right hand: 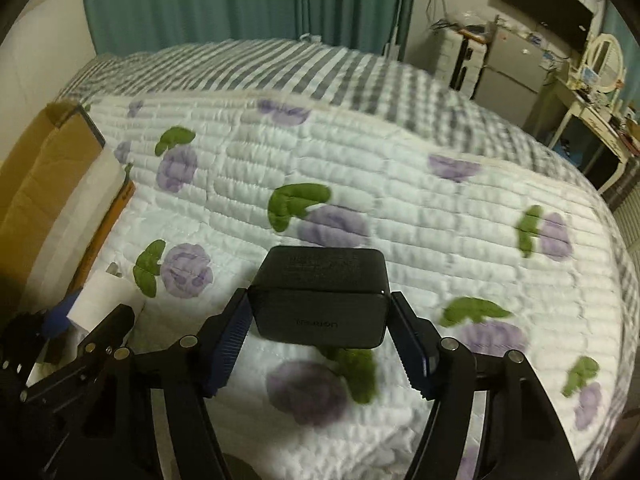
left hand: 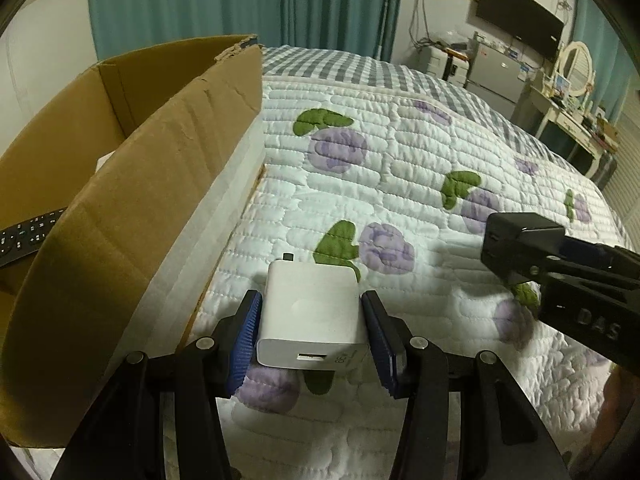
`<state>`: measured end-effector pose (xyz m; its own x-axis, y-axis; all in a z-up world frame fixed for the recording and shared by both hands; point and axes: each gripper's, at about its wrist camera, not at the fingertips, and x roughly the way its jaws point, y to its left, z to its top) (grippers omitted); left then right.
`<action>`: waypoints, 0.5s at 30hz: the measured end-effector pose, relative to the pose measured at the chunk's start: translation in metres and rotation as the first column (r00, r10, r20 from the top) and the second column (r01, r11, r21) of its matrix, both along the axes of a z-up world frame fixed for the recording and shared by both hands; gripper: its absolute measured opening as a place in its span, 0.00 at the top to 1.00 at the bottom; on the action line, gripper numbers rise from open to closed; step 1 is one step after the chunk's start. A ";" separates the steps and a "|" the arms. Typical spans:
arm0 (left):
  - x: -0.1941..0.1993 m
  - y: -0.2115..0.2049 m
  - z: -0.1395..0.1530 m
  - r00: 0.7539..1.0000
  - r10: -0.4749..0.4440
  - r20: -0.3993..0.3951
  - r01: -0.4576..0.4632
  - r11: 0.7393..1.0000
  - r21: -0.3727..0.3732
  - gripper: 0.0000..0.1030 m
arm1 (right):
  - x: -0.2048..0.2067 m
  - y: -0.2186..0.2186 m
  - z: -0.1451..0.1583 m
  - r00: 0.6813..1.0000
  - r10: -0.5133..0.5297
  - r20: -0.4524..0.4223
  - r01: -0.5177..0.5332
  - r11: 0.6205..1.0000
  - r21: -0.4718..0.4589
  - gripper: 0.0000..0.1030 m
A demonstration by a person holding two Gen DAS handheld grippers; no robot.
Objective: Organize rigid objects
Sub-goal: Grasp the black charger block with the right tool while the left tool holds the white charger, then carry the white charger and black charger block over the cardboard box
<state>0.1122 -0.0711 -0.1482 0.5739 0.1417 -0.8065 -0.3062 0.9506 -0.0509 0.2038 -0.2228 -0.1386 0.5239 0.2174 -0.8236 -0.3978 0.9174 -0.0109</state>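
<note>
My left gripper (left hand: 312, 312) is shut on a white charger (left hand: 312, 304) and holds it above the quilt, just right of the cardboard box (left hand: 120, 184). My right gripper (right hand: 320, 316) is shut on a black charger (right hand: 320, 292) and holds it above the quilt. In the left wrist view the black charger (left hand: 508, 240) shows at the right, held in the right gripper. In the right wrist view the white charger (right hand: 104, 296) shows at the lower left, held in the left gripper. A black remote (left hand: 28, 236) lies inside the box.
The bed's flowered quilt (left hand: 400, 160) fills the middle. The open box's near flap (left hand: 168, 128) stands up at the left. A desk with a mirror (left hand: 576, 64), a TV (left hand: 520, 12) and a small fridge (left hand: 496, 76) stand at the far right.
</note>
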 end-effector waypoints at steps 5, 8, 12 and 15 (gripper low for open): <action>-0.005 -0.001 0.012 0.999 -0.040 0.000 0.040 0.998 -0.041 0.50 | -0.022 -0.014 0.021 0.998 -0.037 0.046 0.037 0.999 -0.009 0.34; -0.013 -0.003 0.025 0.997 -0.079 0.016 0.080 0.995 -0.063 0.50 | -0.036 -0.016 0.037 0.994 -0.059 0.090 0.062 0.997 -0.035 0.34; -0.024 -0.004 0.044 0.992 -0.116 0.044 0.119 0.989 -0.086 0.50 | -0.056 -0.018 0.060 0.988 -0.100 0.117 0.104 0.994 -0.030 0.34; -0.035 0.000 0.064 0.987 -0.141 0.076 0.148 0.984 -0.099 0.50 | -0.076 -0.021 0.080 0.982 -0.114 0.151 0.121 0.992 -0.038 0.35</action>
<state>0.0775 -0.0713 -0.0839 0.6364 -0.0290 -0.7708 -0.1587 0.9730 -0.1676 0.1275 -0.2433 -0.0585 0.6610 0.1098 -0.7423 -0.2776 0.9549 -0.1058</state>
